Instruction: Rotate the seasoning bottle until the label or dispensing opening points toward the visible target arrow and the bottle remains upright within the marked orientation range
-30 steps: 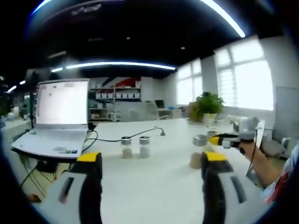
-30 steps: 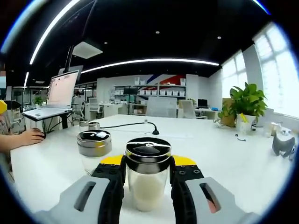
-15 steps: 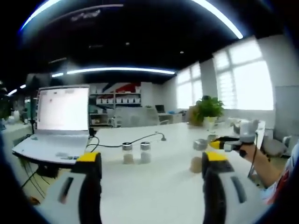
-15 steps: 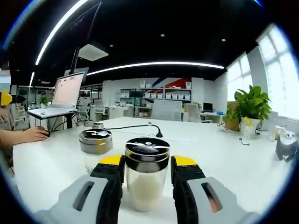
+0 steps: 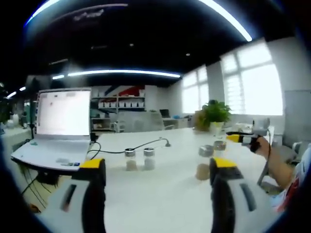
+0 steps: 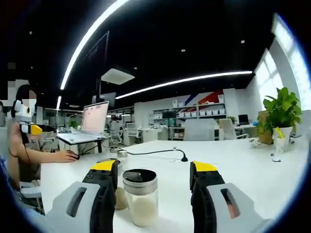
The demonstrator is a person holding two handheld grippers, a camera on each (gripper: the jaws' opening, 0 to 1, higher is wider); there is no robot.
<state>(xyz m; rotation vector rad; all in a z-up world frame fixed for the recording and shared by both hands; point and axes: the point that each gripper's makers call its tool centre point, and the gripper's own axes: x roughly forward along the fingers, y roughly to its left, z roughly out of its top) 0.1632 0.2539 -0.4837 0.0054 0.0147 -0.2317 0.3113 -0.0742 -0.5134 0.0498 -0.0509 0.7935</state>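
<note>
A clear seasoning bottle (image 6: 140, 196) with a black-topped metal lid and pale powder stands upright on the white table (image 6: 243, 165). It sits between the jaws of my right gripper (image 6: 153, 167), nearer the left one, with a gap on both sides. That gripper is open. A second bottle (image 6: 118, 194) stands half hidden behind the left jaw. In the left gripper view my left gripper (image 5: 156, 165) is open over bare table, with two small bottles (image 5: 130, 159) (image 5: 149, 158) ahead. Two more bottles (image 5: 204, 162) (image 5: 219, 145) stand right of them, beside the right gripper (image 5: 239, 139).
An open laptop (image 5: 60, 121) sits on the left of the table, and a black cable (image 5: 146, 141) runs across the middle. A potted plant (image 5: 214, 111) stands at the far right edge. In the right gripper view a person's hand (image 6: 65, 156) rests near the laptop (image 6: 95, 119).
My right gripper has opened and let go of the bottle, and it has pulled back and tilted upward. The bottle stays upright. The left gripper has hardly moved.
</note>
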